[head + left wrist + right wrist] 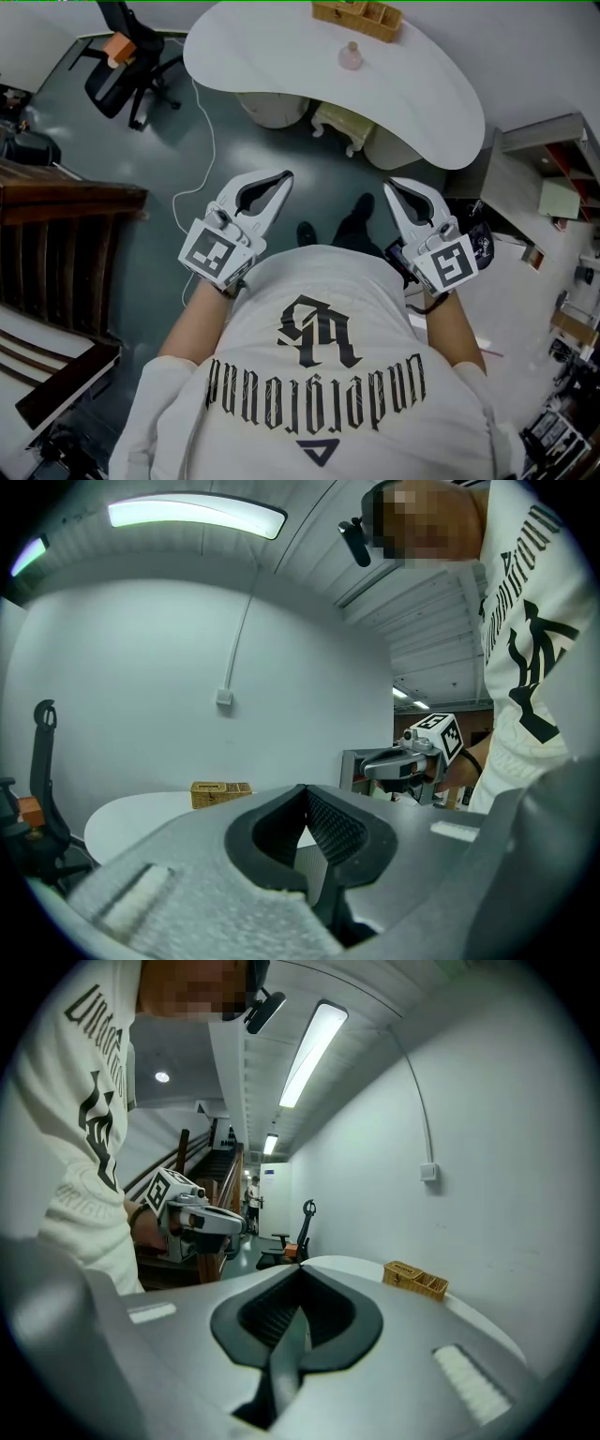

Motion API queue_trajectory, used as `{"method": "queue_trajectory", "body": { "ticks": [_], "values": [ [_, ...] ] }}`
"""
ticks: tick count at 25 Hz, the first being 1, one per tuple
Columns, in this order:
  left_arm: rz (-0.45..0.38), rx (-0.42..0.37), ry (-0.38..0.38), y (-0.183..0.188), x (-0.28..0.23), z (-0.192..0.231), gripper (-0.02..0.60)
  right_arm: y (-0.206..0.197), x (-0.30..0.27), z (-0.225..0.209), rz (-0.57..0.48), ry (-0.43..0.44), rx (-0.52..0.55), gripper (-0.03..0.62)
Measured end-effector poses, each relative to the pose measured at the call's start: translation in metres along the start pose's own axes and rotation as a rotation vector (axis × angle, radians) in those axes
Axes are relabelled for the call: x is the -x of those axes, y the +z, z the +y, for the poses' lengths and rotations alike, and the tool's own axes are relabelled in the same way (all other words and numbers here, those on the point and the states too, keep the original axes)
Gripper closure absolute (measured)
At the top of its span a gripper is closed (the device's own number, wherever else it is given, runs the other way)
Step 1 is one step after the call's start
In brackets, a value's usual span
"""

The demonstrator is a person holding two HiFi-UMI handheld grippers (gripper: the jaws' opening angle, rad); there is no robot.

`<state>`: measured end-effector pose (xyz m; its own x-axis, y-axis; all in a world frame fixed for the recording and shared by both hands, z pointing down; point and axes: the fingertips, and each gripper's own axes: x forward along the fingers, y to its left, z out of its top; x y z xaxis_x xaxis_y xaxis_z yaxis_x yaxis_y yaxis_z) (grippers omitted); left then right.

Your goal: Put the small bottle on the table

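As I look down through the head camera, the biggest thing ahead of me is the white curved table [281, 56], standing across the dark floor [187, 253] from where the grippers are. Off to its left sits a black office chair [117, 70]. Nearer in, the left gripper [285, 176] and the right gripper [390, 184] are held side by side, well apart from each other and well short of the table, both pointing toward it. Each one's own view shows its jaws brought together at the tips with nothing between them. On the far side of the tabletop is a wicker basket [358, 19]. Just in front of it, near but apart, the small bottle [351, 56] stands upright on the table, pinkish, with neither gripper near it.
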<state>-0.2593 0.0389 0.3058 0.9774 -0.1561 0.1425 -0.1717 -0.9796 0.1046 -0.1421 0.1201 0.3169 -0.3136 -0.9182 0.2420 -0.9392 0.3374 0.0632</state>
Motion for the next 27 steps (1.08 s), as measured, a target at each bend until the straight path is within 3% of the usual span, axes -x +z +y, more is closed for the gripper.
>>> {"method": "queue_trajectory", "body": {
  "ticks": [11, 27],
  "values": [
    [-0.012, 0.003, -0.019, -0.002, 0.014, -0.005, 0.574, 0.005, 0.001, 0.020, 0.015, -0.022, 0.007, 0.592],
    [-0.033, 0.012, -0.014, 0.001, 0.009, -0.004, 0.574, 0.029, -0.010, 0.020, -0.024, 0.016, 0.046, 0.592]
  ]
}}
